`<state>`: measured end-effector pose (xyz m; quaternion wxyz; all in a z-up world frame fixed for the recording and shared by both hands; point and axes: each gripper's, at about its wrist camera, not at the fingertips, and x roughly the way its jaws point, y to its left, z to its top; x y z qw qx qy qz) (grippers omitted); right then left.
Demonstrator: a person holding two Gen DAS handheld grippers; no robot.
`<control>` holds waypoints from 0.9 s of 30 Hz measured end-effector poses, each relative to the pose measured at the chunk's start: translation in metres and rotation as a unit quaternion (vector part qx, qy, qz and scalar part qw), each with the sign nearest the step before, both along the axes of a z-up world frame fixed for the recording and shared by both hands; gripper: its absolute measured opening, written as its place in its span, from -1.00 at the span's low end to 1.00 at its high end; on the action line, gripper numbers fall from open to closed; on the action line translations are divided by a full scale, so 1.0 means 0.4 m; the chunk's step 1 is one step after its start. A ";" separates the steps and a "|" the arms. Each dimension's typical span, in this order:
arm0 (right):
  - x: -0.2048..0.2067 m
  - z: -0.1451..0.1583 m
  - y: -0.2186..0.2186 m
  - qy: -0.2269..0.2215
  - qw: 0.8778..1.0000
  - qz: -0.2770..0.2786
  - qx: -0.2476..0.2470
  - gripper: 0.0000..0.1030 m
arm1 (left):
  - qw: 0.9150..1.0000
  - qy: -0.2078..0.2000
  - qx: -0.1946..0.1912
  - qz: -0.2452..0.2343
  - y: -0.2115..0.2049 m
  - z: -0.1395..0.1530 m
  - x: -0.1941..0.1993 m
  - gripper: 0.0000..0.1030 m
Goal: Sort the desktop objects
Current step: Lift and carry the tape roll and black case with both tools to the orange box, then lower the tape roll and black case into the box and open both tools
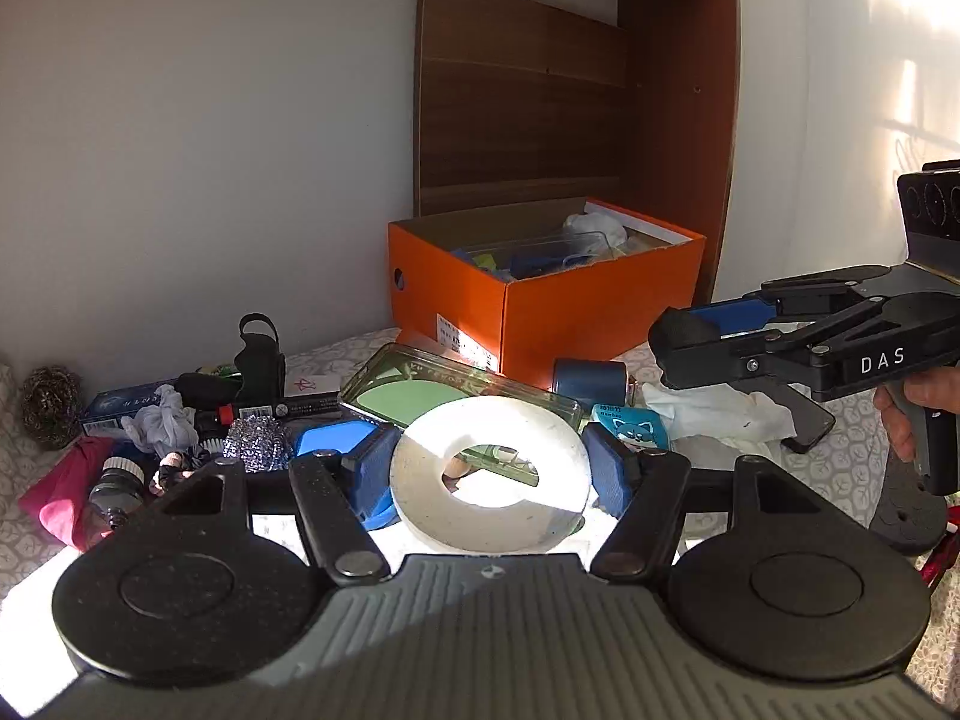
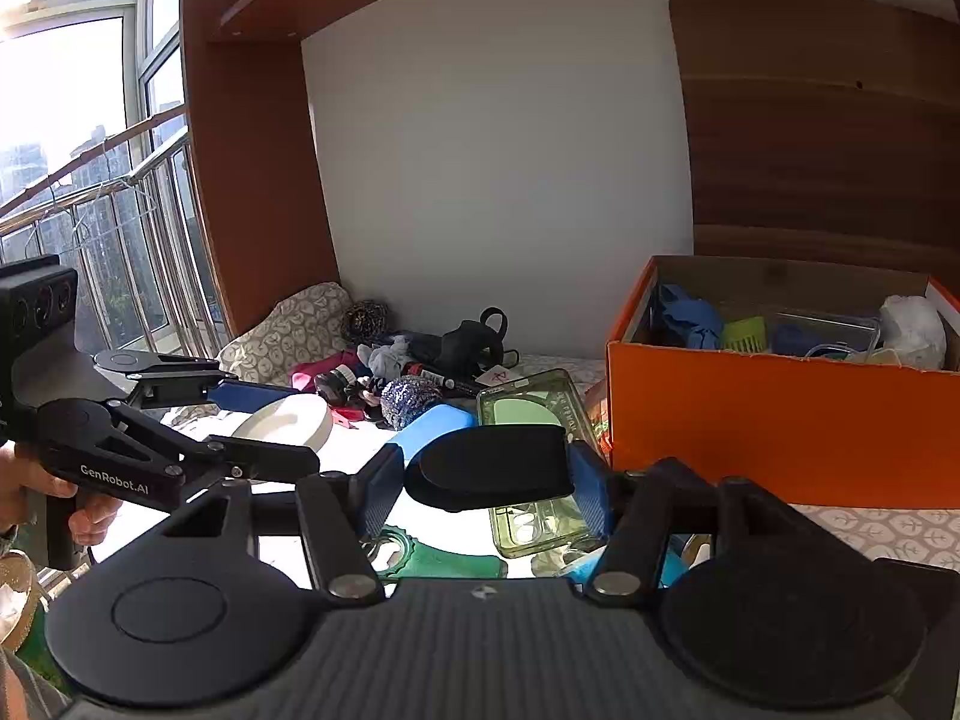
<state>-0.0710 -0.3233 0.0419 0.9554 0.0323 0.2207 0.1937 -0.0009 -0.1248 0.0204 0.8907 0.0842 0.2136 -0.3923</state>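
My left gripper [image 1: 489, 471] is shut on a flat white ring [image 1: 498, 420], its blue pads pressing the ring's two sides above the table. The right wrist view shows the same ring [image 2: 288, 420] held in the left gripper [image 2: 273, 426] at the left. My right gripper [image 2: 486, 474] is shut on a flat black oval pad [image 2: 492, 459]. That pad [image 1: 684, 330] also shows at the right gripper's tip [image 1: 690, 339] in the left wrist view. An open orange box [image 1: 570, 312] [image 2: 780, 414] with several items inside stands at the back, beyond both grippers.
A clear green case [image 1: 420, 390] lies below the ring. Clutter fills the left: a steel scourer [image 1: 51, 405], a pink cloth [image 1: 66, 492], a black pouch [image 1: 258, 360] and a silver scrubber [image 1: 255, 441]. A blue roll [image 1: 591, 381] and white tissue [image 1: 714, 414] lie right.
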 end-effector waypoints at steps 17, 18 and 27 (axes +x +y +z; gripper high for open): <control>0.115 0.138 -0.275 -0.061 0.990 -0.128 0.003 0.11 | 0.997 -0.082 0.007 -0.015 -0.393 0.150 0.210 0.28; 0.135 0.139 -0.288 -0.062 0.989 -0.135 0.005 0.11 | 0.996 -0.083 0.011 -0.002 -0.409 0.149 0.229 0.28; 0.320 0.136 -0.380 -0.057 0.979 -0.197 0.016 0.11 | 0.990 -0.091 0.049 0.095 -0.515 0.116 0.362 0.28</control>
